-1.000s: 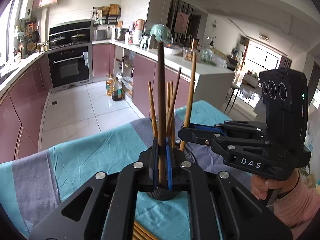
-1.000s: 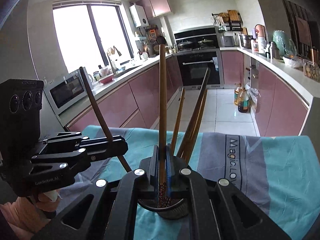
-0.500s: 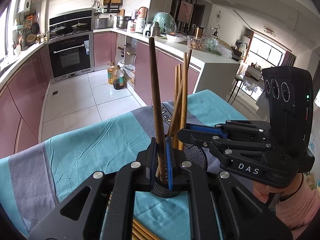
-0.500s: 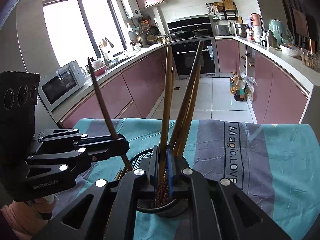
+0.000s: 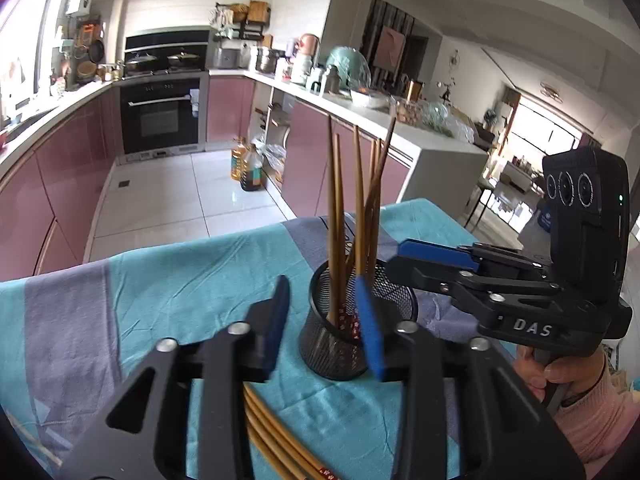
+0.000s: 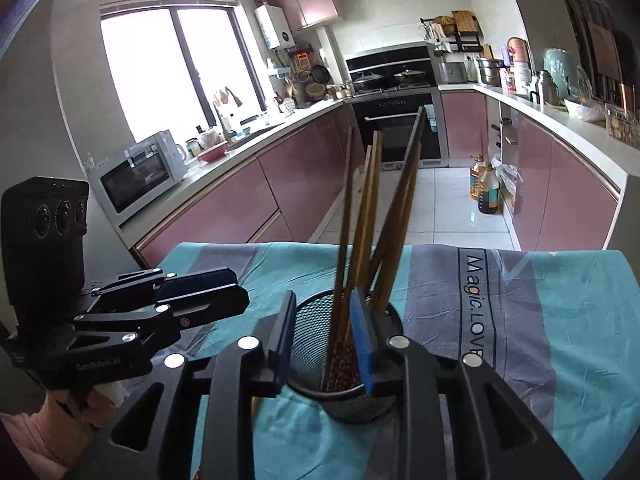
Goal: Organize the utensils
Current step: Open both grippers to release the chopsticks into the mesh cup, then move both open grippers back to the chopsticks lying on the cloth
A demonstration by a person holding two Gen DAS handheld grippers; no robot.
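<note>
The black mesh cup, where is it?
The black mesh cup stands on the blue tablecloth, just ahead of both open grippers, with chopsticks standing inside.

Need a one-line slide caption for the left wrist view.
Both grippers open beside mesh holder of chopsticks; more on cloth.

Black mesh holder (image 5: 356, 320), tan chopsticks (image 5: 334, 216), teal and grey-blue striped cloth (image 5: 180, 280), blue gripper pads (image 5: 366, 324).

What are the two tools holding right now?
Nothing. The left tool and right tool are both open; the chopsticks stand loose in the mesh cup.
</note>
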